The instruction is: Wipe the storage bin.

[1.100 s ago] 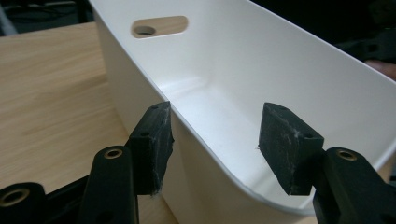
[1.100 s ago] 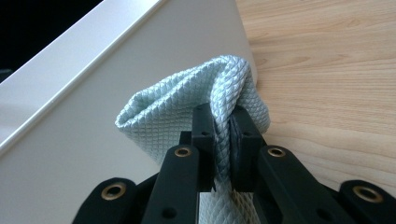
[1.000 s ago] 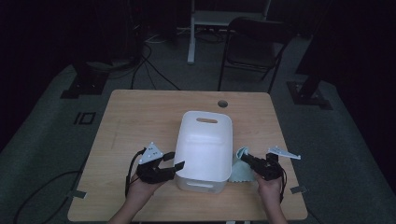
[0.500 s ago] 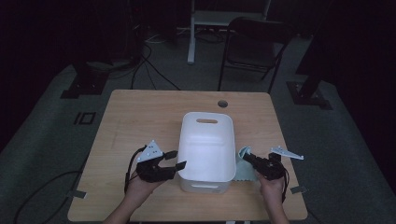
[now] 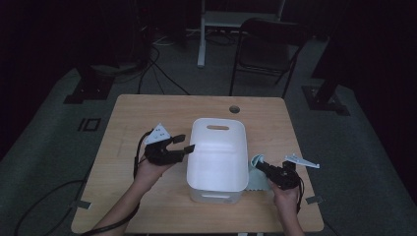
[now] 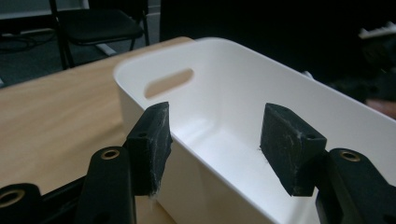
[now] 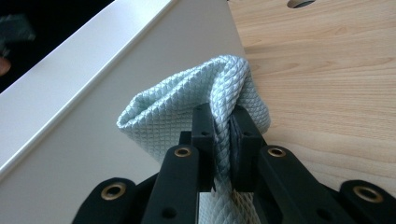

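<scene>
A white plastic bin with a handle slot stands in the middle of the wooden table. My left gripper is at the bin's left rim. Its jaws have just been opening and straddle the bin wall, one pad outside and the other over the inside, neither pressing. My right gripper is at the bin's right side, shut on a bunched fold of a pale blue-green quilted cloth. The rest of the cloth lies on the table against the bin wall.
A round cable hole sits near the table's far edge. Beyond the table stand a dark chair and a stand's legs on the floor, with cables to the left. Bare wood lies on both sides of the bin.
My left hand has moved away from me along the bin's left side and risen a little, with its jaws slightly wider. The right gripper and cloth have stayed put.
</scene>
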The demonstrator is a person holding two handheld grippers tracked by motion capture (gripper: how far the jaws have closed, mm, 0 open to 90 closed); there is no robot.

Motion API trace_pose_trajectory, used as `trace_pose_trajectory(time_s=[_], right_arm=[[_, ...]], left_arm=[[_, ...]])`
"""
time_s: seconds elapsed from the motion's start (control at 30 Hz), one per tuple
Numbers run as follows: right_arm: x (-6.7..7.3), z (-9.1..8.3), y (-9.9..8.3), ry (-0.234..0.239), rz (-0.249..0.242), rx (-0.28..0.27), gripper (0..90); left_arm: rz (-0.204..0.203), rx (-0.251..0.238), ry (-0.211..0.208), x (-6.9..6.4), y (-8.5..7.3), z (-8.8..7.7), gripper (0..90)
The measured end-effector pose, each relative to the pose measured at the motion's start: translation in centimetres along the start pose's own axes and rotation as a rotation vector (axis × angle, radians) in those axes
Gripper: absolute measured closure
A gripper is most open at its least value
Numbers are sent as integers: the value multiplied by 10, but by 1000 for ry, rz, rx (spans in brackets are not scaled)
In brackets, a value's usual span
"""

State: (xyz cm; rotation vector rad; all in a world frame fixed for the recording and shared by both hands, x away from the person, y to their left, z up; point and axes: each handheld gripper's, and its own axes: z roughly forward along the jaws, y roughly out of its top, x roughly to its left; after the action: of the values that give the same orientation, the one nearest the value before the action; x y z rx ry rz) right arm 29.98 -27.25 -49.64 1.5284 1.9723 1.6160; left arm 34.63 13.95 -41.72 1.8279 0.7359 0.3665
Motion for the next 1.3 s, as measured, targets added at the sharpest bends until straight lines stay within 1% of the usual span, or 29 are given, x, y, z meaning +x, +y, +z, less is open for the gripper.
trace_pose_trajectory(time_s=[0.1,0.13,0.17,0.2,0.23,0.3,0.33,0.37,0.4,0.47,0.53,0.57,0.6,0.67,0.7,0.77,0.8,0.87,0.9,0.97,1.03,1.07,1.2,1.27,1.3], right_arm=[[-1,0,0,1,3,0,827],[-1,0,0,1,3,0,827],[-1,0,0,1,2,1,827],[-1,1,-1,2,0,3,827],[-1,1,-1,2,2,6,827],[-1,1,-1,2,2,5,827],[-1,1,-1,3,2,6,827],[-1,1,-1,3,0,7,827],[-1,1,-2,2,-3,8,827],[-1,2,-2,3,-2,10,827],[-1,2,-2,4,1,10,827],[-1,2,-2,3,0,11,827],[-1,2,-3,4,0,13,827],[-2,2,-3,5,2,12,827],[-2,2,-3,6,3,12,827],[-1,2,-4,7,0,15,827],[-1,3,-4,8,0,18,827],[-1,3,-4,8,1,19,827],[-1,3,-5,10,2,20,827],[-1,3,-5,11,0,22,827],[-1,4,-5,11,0,22,827],[-1,3,-5,12,1,21,827],[-2,3,-6,14,5,24,827],[-2,3,-6,13,6,22,827],[-3,3,-6,13,9,21,827]], left_arm=[[16,-2,9,13,9,12,432],[16,-2,9,13,9,12,433],[28,2,13,19,12,20,433],[45,4,14,22,13,25,434],[44,7,2,26,14,30,434],[57,11,-2,33,16,38,434],[64,13,10,38,16,44,435],[60,14,16,42,17,46,434],[46,4,9,46,17,49,434],[37,-10,10,55,19,55,435],[27,-12,-4,62,21,61,434],[40,-6,-1,65,22,64,434],[50,-4,-8,68,23,66,434],[50,-1,-25,72,25,72,434],[46,-5,-47,75,25,74,434],[48,-2,-53,78,25,79,434],[34,-3,-78,81,25,82,434],[32,7,-75,82,24,87,434],[32,13,-87,83,24,89,434],[36,21,-82,85,24,93,435],[23,14,-95,87,24,96,440],[19,19,-96,87,24,97,447],[29,51,-128,87,23,106,461],[27,64,-131,87,22,109,464],[24,65,-139,87,21,110,494]])
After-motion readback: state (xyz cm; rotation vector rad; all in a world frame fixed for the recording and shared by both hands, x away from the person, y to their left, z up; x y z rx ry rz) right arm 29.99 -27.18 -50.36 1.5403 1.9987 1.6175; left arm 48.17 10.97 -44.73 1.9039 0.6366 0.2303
